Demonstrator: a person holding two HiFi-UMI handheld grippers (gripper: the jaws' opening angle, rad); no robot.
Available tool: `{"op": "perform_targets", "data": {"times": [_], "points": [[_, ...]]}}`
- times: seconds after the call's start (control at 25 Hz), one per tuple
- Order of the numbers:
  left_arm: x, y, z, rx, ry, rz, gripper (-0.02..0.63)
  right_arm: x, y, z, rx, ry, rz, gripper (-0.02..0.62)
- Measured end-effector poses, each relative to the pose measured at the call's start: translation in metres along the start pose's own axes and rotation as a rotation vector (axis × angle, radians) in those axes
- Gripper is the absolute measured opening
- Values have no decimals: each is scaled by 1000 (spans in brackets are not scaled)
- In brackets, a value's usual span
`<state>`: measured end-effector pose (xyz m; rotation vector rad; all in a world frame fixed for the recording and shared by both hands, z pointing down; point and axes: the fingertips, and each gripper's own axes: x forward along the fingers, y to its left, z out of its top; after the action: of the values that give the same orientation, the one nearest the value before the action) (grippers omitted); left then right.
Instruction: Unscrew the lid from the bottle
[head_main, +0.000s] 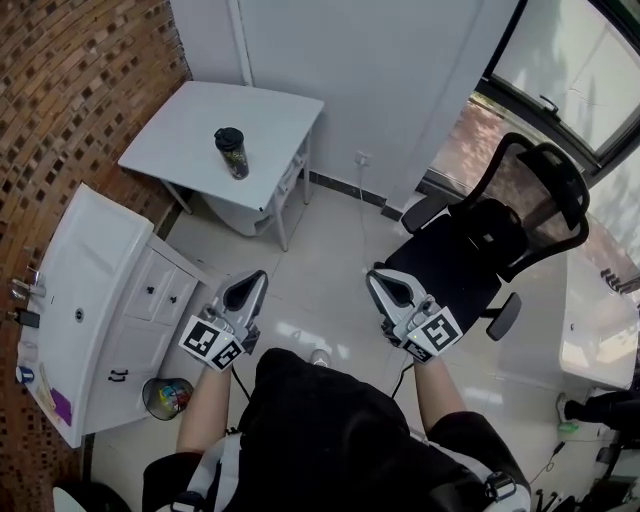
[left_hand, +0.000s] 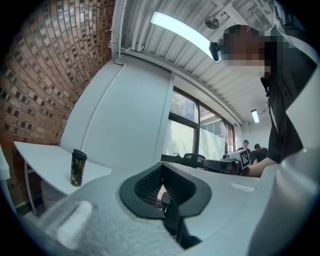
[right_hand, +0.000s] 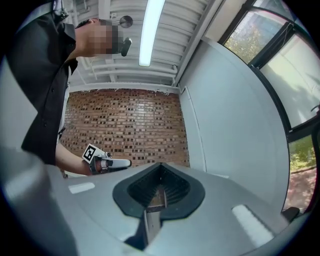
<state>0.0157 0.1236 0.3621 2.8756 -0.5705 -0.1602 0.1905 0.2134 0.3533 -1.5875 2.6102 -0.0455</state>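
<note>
Both the left gripper (head_main: 243, 296) and right gripper (head_main: 385, 292) have jaws closed on nothing, well apart from the lidded bottle (head_main: 231, 152) upright on the white table (head_main: 185, 135)

A brick wall (head_main: 90, 90) fills the upper left of the head view. Beside it stands a white surface (head_main: 180, 140) on thin legs, and at lower left a white cabinet (head_main: 150, 300) with drawers. 1 small bin (head_main: 167, 397) sits on the tiled floor (head_main: 320, 250) just beside the cabinet. A black mesh office chair (head_main: 480, 250) stands at right, below a window (head_main: 570, 60)
</note>
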Motion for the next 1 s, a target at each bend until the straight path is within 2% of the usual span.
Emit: {"op": "perform_targets", "data": {"times": [0.24, 0.56, 1.0], "points": [[-3, 22, -7, -14, 14, 82, 3, 36, -20, -15, 20, 17, 79, 5], [-13, 95, 1, 5, 16, 169, 2, 126, -25, -27, 16, 38, 189, 5], [7, 214, 30, 27, -5, 190, 3, 263, -49, -25, -18, 38, 263, 5]]}}
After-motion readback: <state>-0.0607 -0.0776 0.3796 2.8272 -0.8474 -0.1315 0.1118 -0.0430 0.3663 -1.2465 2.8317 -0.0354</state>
